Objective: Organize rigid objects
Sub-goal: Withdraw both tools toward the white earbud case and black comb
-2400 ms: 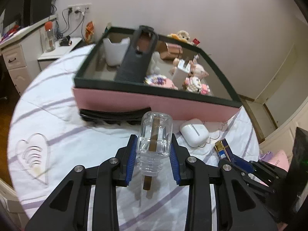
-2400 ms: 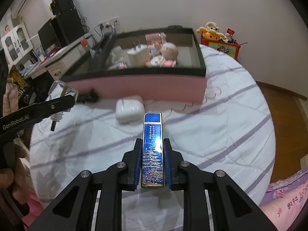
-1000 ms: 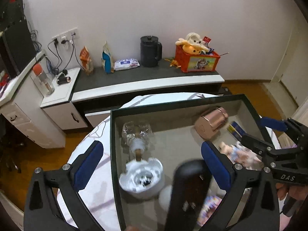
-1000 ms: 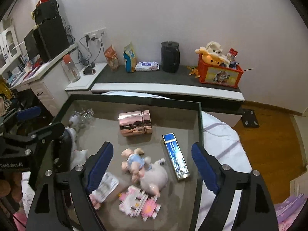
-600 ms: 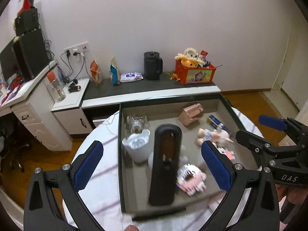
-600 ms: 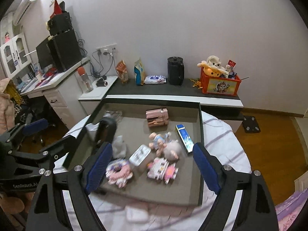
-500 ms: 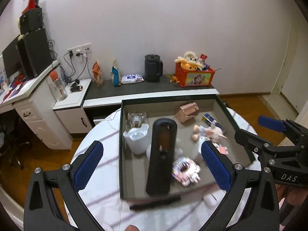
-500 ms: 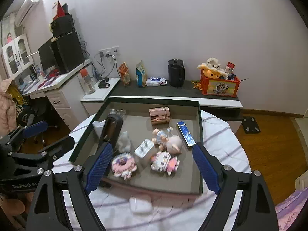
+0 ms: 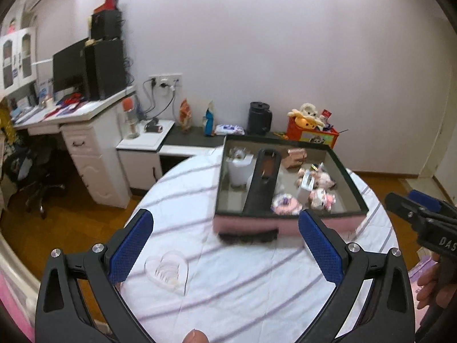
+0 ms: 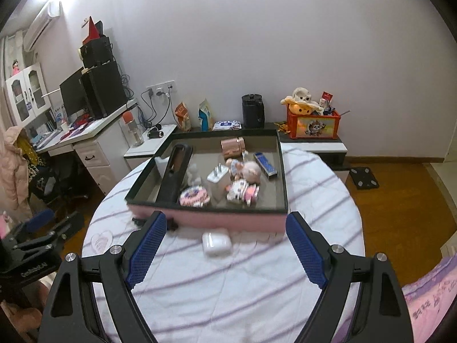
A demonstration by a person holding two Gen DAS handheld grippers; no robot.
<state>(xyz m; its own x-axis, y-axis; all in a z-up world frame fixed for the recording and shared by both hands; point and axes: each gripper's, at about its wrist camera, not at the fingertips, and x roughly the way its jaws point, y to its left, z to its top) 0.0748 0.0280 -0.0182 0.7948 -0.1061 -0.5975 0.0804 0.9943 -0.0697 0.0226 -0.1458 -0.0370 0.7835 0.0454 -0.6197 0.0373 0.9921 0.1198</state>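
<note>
both hand-held grippers (image 9: 225, 248) (image 10: 225, 250) gape empty; blue lighter (image 10: 265, 164) lies flat, long axis toward the box's (image 10: 228, 217) back.

- A plain pale wall (image 10: 257, 43) fills the back of the room.
- The floor (image 10: 400, 194) is orange-brown wood.
- A white desk (image 9: 85, 131) with drawers stands at left, bearing a dark monitor (image 9: 68, 71).
- A low dark-topped cabinet (image 10: 314, 140) runs along the wall.
- An air conditioner (image 10: 41, 25) hangs high at left.
</note>
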